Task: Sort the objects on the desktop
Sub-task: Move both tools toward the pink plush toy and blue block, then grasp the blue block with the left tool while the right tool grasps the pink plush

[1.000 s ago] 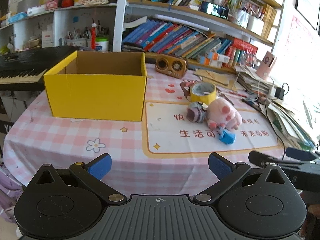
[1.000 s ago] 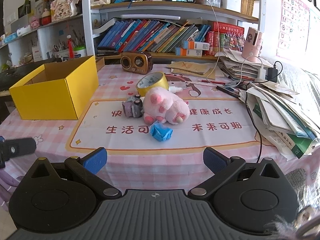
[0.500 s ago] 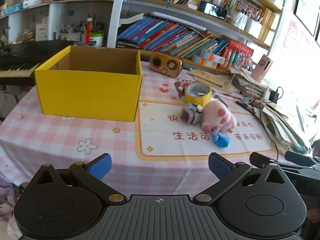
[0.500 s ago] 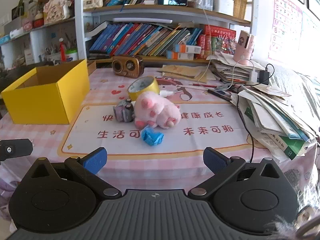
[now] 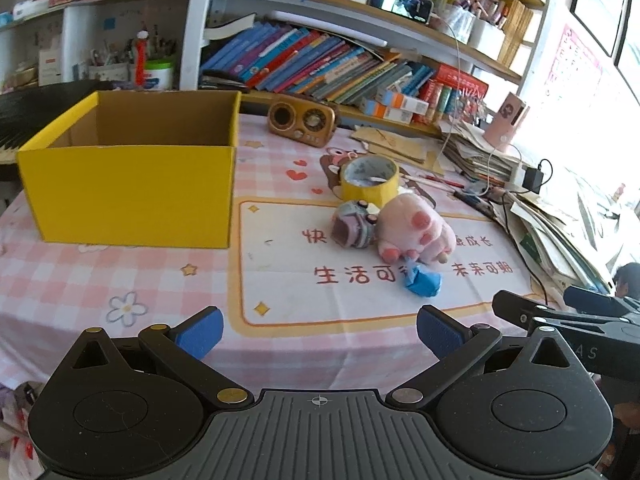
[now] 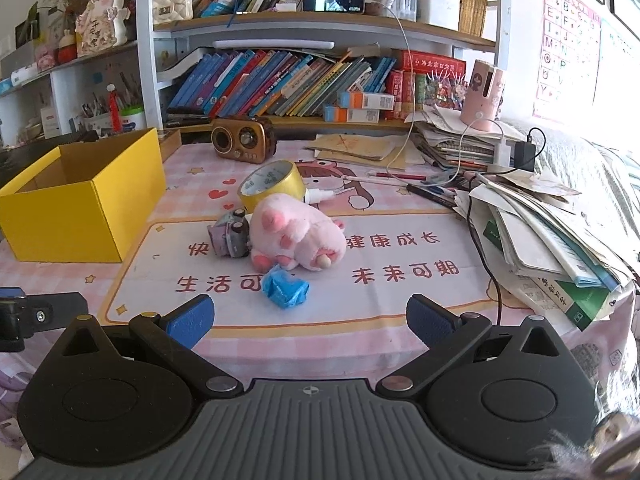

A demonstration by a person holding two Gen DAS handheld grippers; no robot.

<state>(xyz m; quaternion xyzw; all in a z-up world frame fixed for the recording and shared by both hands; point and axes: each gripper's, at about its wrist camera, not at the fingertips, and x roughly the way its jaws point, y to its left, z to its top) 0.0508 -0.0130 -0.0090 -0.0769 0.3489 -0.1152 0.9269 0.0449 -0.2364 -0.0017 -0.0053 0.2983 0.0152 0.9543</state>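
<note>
An open yellow box [image 5: 128, 196] [image 6: 80, 216] stands at the table's left. On the white mat lie a pink plush paw [image 5: 416, 232] [image 6: 296, 236], a small purple-grey toy car [image 5: 352, 226] [image 6: 230, 234], a crumpled blue wad [image 5: 422, 282] [image 6: 285, 288] and a yellow tape roll [image 5: 370, 178] [image 6: 272, 186]. My left gripper [image 5: 320, 330] is open and empty near the front edge. My right gripper [image 6: 310, 320] is open and empty, just short of the blue wad.
A brown retro radio [image 5: 301, 121] [image 6: 243, 140] stands at the back. Stacked papers, books and charger cables [image 6: 540, 224] crowd the right side. Bookshelves [image 6: 304, 80] rise behind the table. A piano keyboard [image 5: 8, 148] lies left of the box.
Both grippers have moved forward toward the table; the objects look nearer and larger. Nothing on the table has moved, and both grippers stay open.
</note>
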